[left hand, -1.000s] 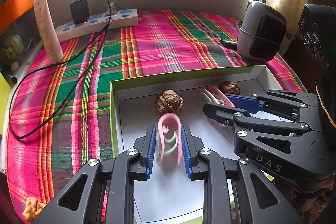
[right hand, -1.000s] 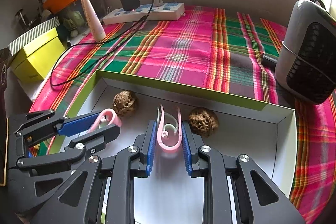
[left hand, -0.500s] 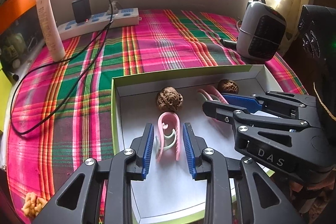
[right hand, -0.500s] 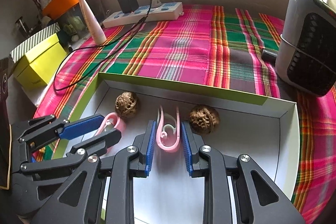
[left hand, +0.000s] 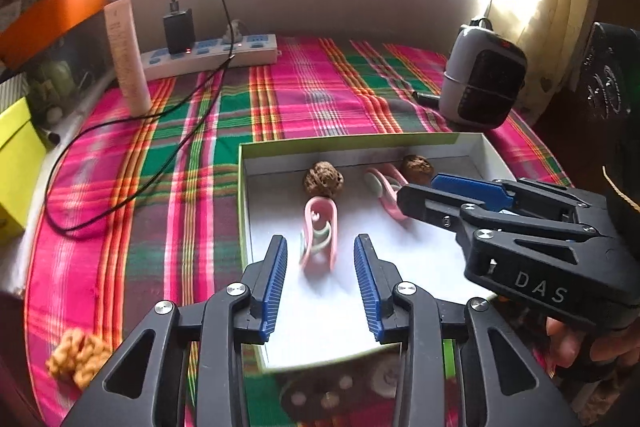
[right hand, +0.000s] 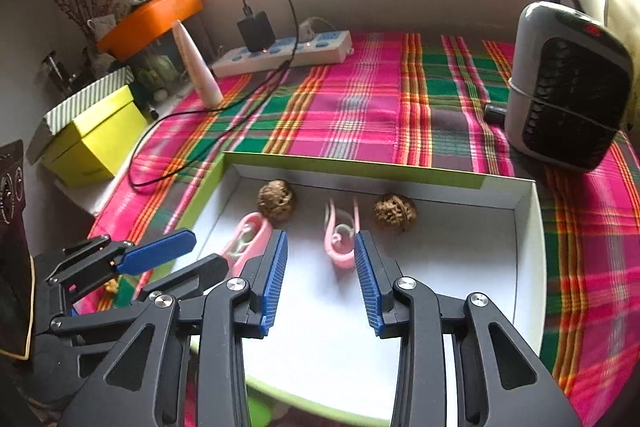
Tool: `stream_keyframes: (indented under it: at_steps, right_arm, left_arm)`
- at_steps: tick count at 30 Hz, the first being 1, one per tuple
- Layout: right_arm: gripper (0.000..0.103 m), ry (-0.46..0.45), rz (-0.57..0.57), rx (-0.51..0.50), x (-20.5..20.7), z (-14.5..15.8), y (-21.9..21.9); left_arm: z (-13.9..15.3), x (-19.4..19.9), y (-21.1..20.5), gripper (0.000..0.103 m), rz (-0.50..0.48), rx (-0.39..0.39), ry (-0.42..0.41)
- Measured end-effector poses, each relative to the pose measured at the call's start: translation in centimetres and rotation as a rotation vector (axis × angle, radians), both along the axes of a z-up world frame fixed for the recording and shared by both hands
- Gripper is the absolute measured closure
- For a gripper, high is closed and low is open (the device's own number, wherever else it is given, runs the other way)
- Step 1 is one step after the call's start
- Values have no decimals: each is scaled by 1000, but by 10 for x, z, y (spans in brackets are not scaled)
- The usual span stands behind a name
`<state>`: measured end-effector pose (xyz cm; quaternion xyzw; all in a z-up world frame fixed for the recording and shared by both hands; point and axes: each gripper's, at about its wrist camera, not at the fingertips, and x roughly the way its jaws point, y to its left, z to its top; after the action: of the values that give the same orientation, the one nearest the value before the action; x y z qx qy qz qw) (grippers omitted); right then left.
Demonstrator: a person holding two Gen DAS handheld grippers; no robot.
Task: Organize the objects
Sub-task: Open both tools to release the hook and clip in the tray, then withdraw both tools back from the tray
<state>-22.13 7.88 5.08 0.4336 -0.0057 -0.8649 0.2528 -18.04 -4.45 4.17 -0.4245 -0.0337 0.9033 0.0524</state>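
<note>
Two pink clips lie on the white floor of a shallow green-edged box (left hand: 242,187). One clip (left hand: 320,231) rests just ahead of my left gripper (left hand: 320,247), whose jaws are opening and touch nothing. The other clip (right hand: 341,239) lies ahead of my right gripper (right hand: 320,247), whose jaws are also opening, with the pads off the clip. Two walnuts (right hand: 276,201) (right hand: 395,213) sit near the box's far wall. Each view shows the other gripper from the side: the right one (left hand: 418,189) and the left one (right hand: 208,251).
The box stands on a plaid cloth (left hand: 320,99). A power strip (left hand: 208,55) with a charger and a trailing cable (left hand: 120,123), a white tube (left hand: 126,55), a small heater (right hand: 568,87), a yellow box (right hand: 96,135) and a walnut kernel (left hand: 78,351) surround it.
Both grippers have opened and let go of the pink clips, which now lie in the box. Both have drawn back and up a little.
</note>
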Motion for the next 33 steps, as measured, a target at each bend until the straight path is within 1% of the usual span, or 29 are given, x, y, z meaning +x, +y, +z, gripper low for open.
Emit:
stream_keyframes:
  at_steps: [4,6,11,12,14,16,17,18,21,24,28,31,33]
  right_arm:
    - [67,25,0,-13,20,9,3]
    - [67,35,-5,-20,31,13,5]
    - [67,73,-1,-47,64,22,12]
    - [67,82,-4,-52,71,24,14]
    - [67,84,-18,-78,84,25,19]
    - [67,72,-30,-102,95,24,25]
    - [67,67,-39,-107,101,22,28]
    - [67,67,-45,-102,105,22,29]
    - [67,82,-69,-89,120,19,38]
    - [67,81,-80,-76,132,16,45]
    - [67,111,-92,-44,148,11,53]
    - [67,116,-84,-28,155,4,55]
    - [67,114,-76,-17,159,-1,56]
  left_arm:
    - [10,21,-1,69,15,0,25]
    - [17,33,0,68,28,-9,51]
    - [28,64,-1,66,56,0,91]
    - [29,71,0,65,64,-12,100]
    - [31,86,3,65,67,-28,113]
    - [32,98,4,65,64,-13,111]
    - [32,102,5,64,67,-18,117]
    - [33,109,7,64,71,-20,125]
    - [31,122,10,64,63,11,133]
    - [28,133,19,63,58,-13,142]
    - [25,145,28,63,37,9,154]
    - [21,153,36,63,27,-18,168]
    - [18,153,38,63,17,-2,155]
